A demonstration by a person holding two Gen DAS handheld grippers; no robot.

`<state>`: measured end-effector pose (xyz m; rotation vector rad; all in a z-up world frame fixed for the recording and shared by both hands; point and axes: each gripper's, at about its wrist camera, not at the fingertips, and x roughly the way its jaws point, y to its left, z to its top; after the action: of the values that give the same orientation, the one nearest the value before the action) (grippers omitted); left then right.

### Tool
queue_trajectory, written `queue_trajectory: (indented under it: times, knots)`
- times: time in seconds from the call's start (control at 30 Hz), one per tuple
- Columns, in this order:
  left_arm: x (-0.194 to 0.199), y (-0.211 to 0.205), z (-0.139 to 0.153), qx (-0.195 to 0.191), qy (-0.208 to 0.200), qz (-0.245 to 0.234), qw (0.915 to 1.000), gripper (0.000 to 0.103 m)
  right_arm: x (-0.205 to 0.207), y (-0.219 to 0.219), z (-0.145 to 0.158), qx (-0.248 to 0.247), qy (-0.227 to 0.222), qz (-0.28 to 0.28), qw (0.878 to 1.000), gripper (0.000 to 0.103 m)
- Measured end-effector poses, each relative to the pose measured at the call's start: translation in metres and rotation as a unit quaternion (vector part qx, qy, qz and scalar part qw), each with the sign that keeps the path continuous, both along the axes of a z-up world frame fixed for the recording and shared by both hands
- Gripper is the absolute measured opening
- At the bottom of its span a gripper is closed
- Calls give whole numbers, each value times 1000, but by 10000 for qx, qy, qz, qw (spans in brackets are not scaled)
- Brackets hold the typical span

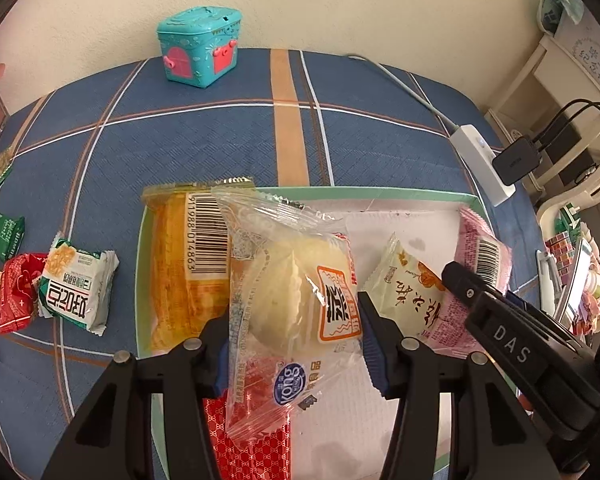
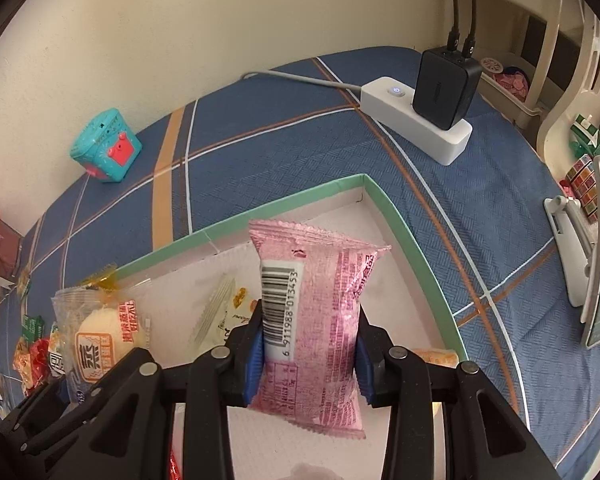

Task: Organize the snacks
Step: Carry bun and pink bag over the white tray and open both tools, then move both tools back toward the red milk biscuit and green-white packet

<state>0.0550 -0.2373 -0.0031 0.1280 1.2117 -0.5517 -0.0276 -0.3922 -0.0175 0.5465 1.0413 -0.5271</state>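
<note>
My left gripper (image 1: pixel 294 344) is shut on a clear packet with a pale round bun (image 1: pixel 288 300), held over the green-rimmed white box (image 1: pixel 364 192). An orange packet (image 1: pixel 180 264) lies in the box at the left, a cream packet (image 1: pixel 408 292) in the middle and a red patterned one (image 1: pixel 252 440) near the front. My right gripper (image 2: pixel 306 356) is shut on a pink packet with a barcode (image 2: pixel 320 320), held over the same box (image 2: pixel 404 232). In the right wrist view the bun packet (image 2: pixel 100 332) shows at the left, with the left gripper's black frame under it.
Several loose snack packets (image 1: pixel 76 284) lie on the blue plaid cloth left of the box. A teal toy chest (image 1: pixel 200 44) stands by the wall. A white power strip (image 2: pixel 416 120) with a black charger (image 2: pixel 444 84) sits behind and to the right of the box. Shelves and clutter stand at the far right.
</note>
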Motion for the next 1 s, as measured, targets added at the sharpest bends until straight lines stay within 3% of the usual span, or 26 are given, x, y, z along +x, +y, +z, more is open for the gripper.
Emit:
queue_trajectory:
  times: [0.13,0.2,0.63,0.97,1.0]
  knots:
    - [-1,1,2,-9,22,-13,10000,57,0,-2,-2,23,96,-14,10000,48]
    - [-2,2,5,-47,15,-16,10000,61,-2,-3,-2,53,94,-34,9999,60]
    - [-3,28,23,69,62,362,9993,72,-14,7,12,29,-49,19,10000,77]
    - [-5,64,26,329,-187,815,9960,79,-18,34,15,-115,-21,228,9997,92]
    - [-5,67,27,354,-233,869,9953,83,-19,38,16,-135,-22,254,9996,94]
